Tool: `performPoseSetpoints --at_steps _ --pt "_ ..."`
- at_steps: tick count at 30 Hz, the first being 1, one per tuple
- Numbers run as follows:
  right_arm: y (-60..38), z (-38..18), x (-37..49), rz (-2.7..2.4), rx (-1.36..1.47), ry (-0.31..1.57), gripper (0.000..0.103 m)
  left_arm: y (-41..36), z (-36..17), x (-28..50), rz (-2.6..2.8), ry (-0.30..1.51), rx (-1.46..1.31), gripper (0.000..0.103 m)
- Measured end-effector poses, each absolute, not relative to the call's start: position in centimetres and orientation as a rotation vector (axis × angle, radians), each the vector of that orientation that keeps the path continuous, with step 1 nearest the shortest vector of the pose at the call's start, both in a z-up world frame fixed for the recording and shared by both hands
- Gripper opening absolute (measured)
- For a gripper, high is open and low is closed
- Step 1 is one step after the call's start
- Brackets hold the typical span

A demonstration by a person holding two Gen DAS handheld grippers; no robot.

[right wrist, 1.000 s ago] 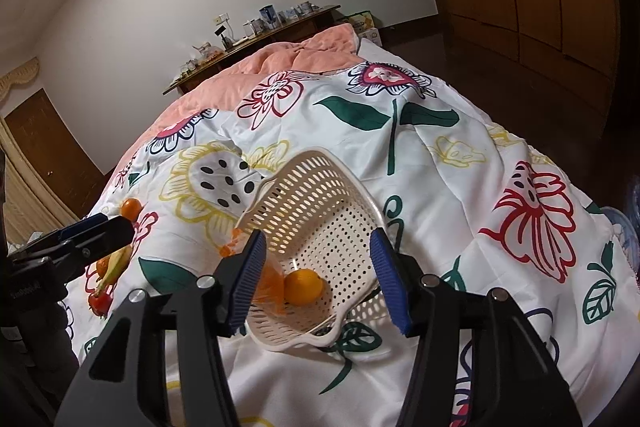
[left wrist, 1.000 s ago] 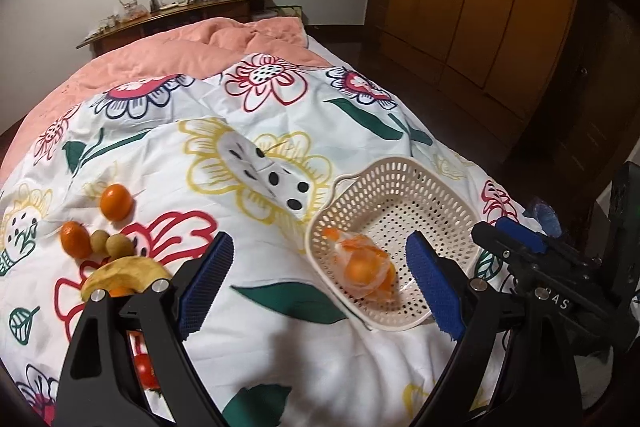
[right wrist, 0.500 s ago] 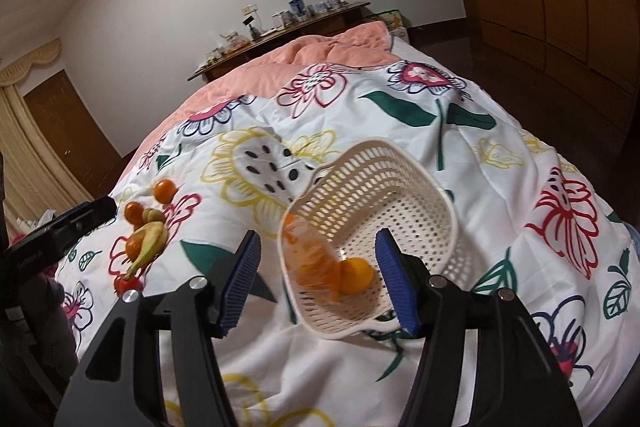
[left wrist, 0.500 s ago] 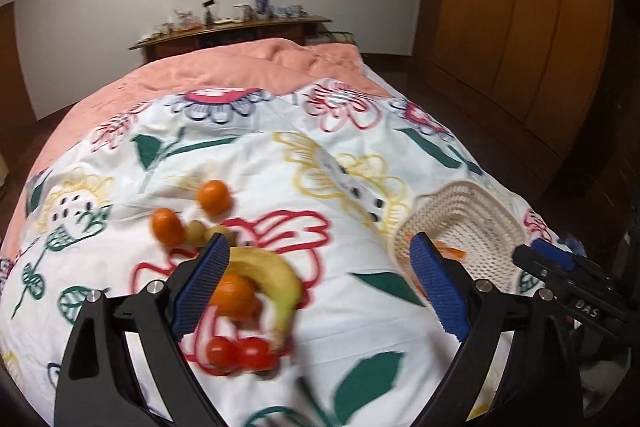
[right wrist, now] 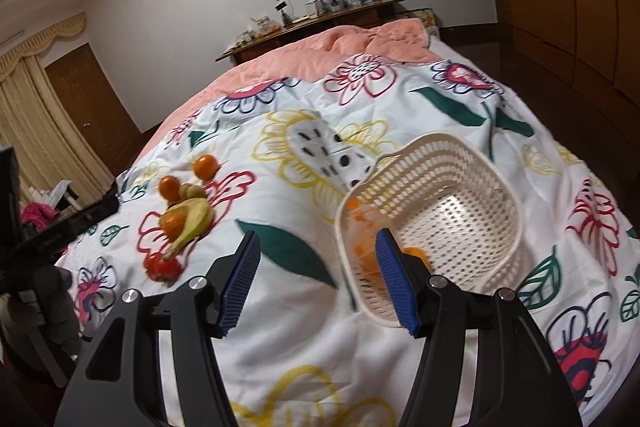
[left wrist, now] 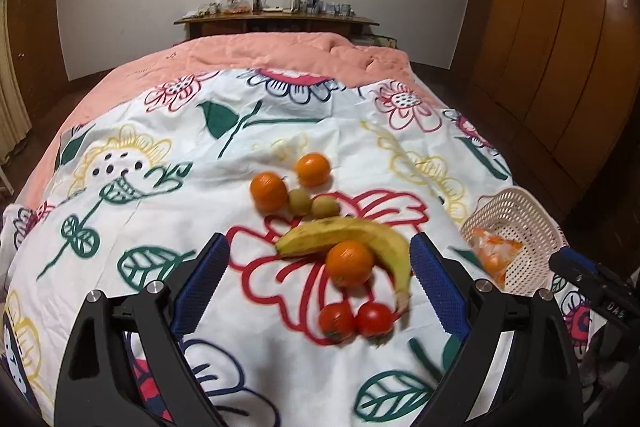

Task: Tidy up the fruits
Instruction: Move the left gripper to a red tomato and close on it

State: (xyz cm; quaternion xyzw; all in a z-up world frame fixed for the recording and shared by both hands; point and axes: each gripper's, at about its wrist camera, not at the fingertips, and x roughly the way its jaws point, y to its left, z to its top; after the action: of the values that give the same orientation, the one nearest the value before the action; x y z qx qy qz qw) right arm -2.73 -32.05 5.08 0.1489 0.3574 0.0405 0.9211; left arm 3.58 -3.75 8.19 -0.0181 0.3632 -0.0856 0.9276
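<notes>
On the floral bedspread lies a pile of fruit: a banana, an orange against it, two red tomatoes, two more oranges and two small green fruits. The pile also shows in the right wrist view. My left gripper is open and empty, hovering just short of the pile. A cream plastic basket holds a clear bag of oranges; it shows at the right in the left wrist view. My right gripper is open and empty, just left of the basket's near rim.
A pink quilt covers the far part of the bed. A wooden shelf with small items stands against the back wall. Wooden wardrobes line the right side. A curtain and door are at the left.
My left gripper has swung left from the basket to the fruit pile, which now sits between its fingers' view. My right gripper has shifted left, off the basket's middle.
</notes>
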Motion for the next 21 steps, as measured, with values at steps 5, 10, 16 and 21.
performPoseSetpoints --at_steps 5,10,16,21 --pt "-30.5 5.3 -2.7 0.106 0.277 0.742 0.060 -2.4 7.1 3.6 -0.158 0.768 -0.054 0.093" --pt "-29.5 5.2 -2.4 0.122 0.252 0.756 0.060 -1.4 6.5 4.0 -0.140 0.781 -0.071 0.093" --pt "-28.4 4.7 -2.1 0.146 0.242 0.777 0.060 -0.8 5.4 4.6 -0.135 0.820 -0.070 0.093" --pt "-28.2 4.3 -2.1 0.156 0.244 0.788 0.060 -1.5 4.8 4.6 -0.160 0.836 -0.039 0.093"
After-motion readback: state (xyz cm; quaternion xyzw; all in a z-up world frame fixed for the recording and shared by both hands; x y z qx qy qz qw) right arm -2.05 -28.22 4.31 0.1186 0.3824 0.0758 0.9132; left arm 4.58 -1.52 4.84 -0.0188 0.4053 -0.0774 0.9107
